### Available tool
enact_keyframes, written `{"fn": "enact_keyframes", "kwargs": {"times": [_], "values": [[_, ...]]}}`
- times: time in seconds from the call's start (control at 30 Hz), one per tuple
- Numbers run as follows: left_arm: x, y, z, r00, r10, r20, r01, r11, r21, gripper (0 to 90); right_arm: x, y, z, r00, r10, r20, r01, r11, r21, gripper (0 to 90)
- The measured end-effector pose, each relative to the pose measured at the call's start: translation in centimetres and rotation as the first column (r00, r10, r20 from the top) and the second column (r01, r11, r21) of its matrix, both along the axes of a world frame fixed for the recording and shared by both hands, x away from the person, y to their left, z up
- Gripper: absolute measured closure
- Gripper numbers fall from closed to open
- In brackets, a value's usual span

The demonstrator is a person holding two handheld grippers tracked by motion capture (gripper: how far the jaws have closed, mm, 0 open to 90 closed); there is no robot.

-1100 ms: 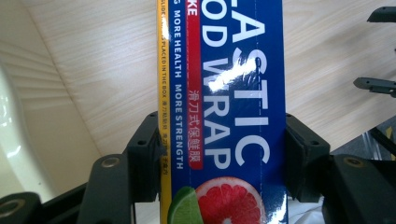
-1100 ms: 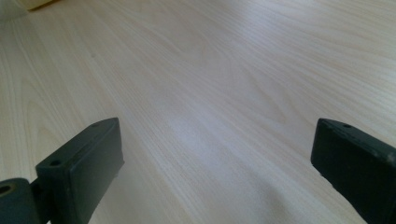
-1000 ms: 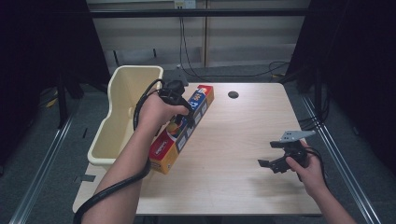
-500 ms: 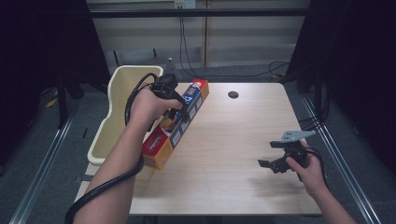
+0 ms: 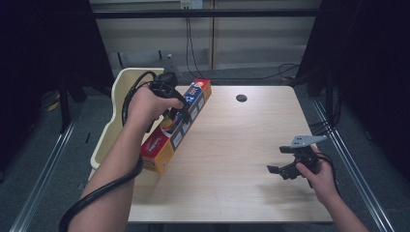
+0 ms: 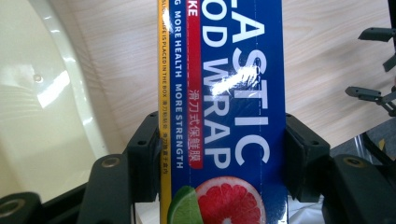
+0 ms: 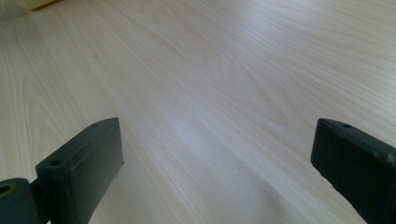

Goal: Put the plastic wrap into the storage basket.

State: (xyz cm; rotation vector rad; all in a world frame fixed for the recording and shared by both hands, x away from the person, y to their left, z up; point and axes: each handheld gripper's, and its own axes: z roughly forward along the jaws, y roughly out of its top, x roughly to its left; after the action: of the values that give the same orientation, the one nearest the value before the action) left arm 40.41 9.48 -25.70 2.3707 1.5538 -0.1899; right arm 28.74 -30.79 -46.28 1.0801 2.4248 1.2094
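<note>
A long plastic wrap box [image 5: 175, 126], blue with red and yellow ends, hangs tilted over the table's left edge. My left gripper [image 5: 175, 112] is shut on its middle. In the left gripper view both black jaws press the sides of the plastic wrap box [image 6: 224, 93], whose white lettering and grapefruit picture face the camera. My right gripper [image 5: 280, 163] hovers low over the table's right front part, open with nothing between its jaws. In the right gripper view its fingers [image 7: 79, 168] stand wide apart over bare wood.
A cream plastic bin [image 5: 115, 126] stands just off the table's left edge, below and beside the box. The light wooden table [image 5: 232, 145] has a dark cable hole [image 5: 241, 98] near its far edge. Metal rails run along the floor on both sides.
My left hand has lifted the box and carried it leftward, so it hangs partly over the bin's rim. The right hand has stayed where it was.
</note>
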Motion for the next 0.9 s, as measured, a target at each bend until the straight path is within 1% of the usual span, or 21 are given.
{"fn": "enact_keyframes", "kwargs": {"times": [0.03, 0.13, 0.17, 0.3, 0.33, 0.37, 0.4, 0.47, 0.5, 0.53, 0.57, 0.67, 0.83, 0.87, 0.9], "values": [[0.0, 0.2, 0.1, 1.0, 0.009, 0.0, -0.009, 0.9999, -0.005, 41.1, 0.0, 0.0, 0.0, 1.0, 0.002, -0.004, -0.002, 1.0, 0.002, 2.1], [0.0, 0.7, 0.5, 1.0, 0.008, -0.001, -0.008, 1.0, 0.003, 41.1, 0.0, 0.0, 0.0, 1.0, 0.005, -0.007, -0.005, 1.0, 0.003, 2.1], [-0.1, 0.8, 0.6, 0.9999, 0.015, 0.001, -0.015, 0.9999, -0.003, 41.1, 0.0, 0.0, 0.0, 1.0, 0.005, -0.007, -0.005, 1.0, 0.002, 2.1], [-0.1, 1.2, 1.0, 0.9998, 0.02, 0.005, -0.02, 0.9998, -0.005, 41.1, 0.0, 0.1, 0.0, 1.0, 0.004, -0.003, -0.004, 1.0, 0.001, 2.1], [-0.1, 1.3, 1.1, 0.9996, 0.029, 0.004, -0.029, 0.9995, -0.008, 41.1, 0.0, 0.1, 0.0, 1.0, 0.002, -0.001, -0.002, 1.0, -0.004, 2.1], [-0.1, 1.5, 1.3, 0.9992, 0.038, 0.009, -0.038, 0.9993, -0.004, 41.1, 0.0, 0.2, 0.0, 1.0, 0.001, 0.0, -0.001, 1.0, -0.006, 2.1], [-0.1, 1.6, 1.4, 0.9993, 0.036, 0.006, -0.036, 0.9994, 0.002, 41.1, 0.0, 0.2, 0.0, 1.0, 0.002, 0.001, -0.002, 1.0, -0.006, 2.1], [-0.1, 1.8, 1.6, 0.9995, 0.033, 0.005, -0.033, 0.9995, 0.003, 41.2, 0.0, 0.3, 0.0, 1.0, 0.005, -0.001, -0.005, 1.0, -0.004, 2.1], [-0.1, 1.9, 1.7, 0.999, 0.044, 0.007, -0.044, 0.999, 0.0, 41.2, 0.0, 0.3, 0.0, 1.0, 0.004, -0.001, -0.004, 1.0, -0.003, 2.1], [-0.1, 1.9, 1.7, 0.999, 0.044, 0.007, -0.044, 0.999, 0.0, 41.2, 0.0, 0.3, 0.0, 1.0, 0.003, 0.0, -0.003, 1.0, -0.004, 2.1], [-0.1, 2.1, 1.8, 0.9991, 0.041, 0.01, -0.042, 0.9991, 0.008, 41.2, 0.0, 0.3, -0.1, 1.0, 0.004, -0.002, -0.004, 1.0, -0.003, 2.1], [-0.1, 2.4, 2.1, 0.9989, 0.046, 0.007, -0.046, 0.9988, 0.015, 41.2, 0.0, 0.3, -0.1, 1.0, 0.002, 0.0, -0.002, 1.0, -0.004, 2.1], [-0.1, 2.6, 2.3, 0.9985, 0.055, 0.004, -0.055, 0.9984, 0.011, 41.3, 0.0, 0.3, 0.0, 1.0, 0.001, 0.0, -0.001, 1.0, -0.006, 2.1], [0.0, 2.7, 2.4, 0.9987, 0.05, 0.011, -0.051, 0.9984, 0.025, 41.3, 0.0, 0.3, -0.1, 1.0, 0.0, 0.0, 0.0, 1.0, -0.006, 2.1], [-0.1, 2.7, 2.5, 0.998, 0.063, 0.006, -0.063, 0.9978, 0.017, 41.3, 0.0, 0.3, -0.1, 1.0, 0.005, -0.004, -0.005, 1.0, -0.005, 2.1]]}}
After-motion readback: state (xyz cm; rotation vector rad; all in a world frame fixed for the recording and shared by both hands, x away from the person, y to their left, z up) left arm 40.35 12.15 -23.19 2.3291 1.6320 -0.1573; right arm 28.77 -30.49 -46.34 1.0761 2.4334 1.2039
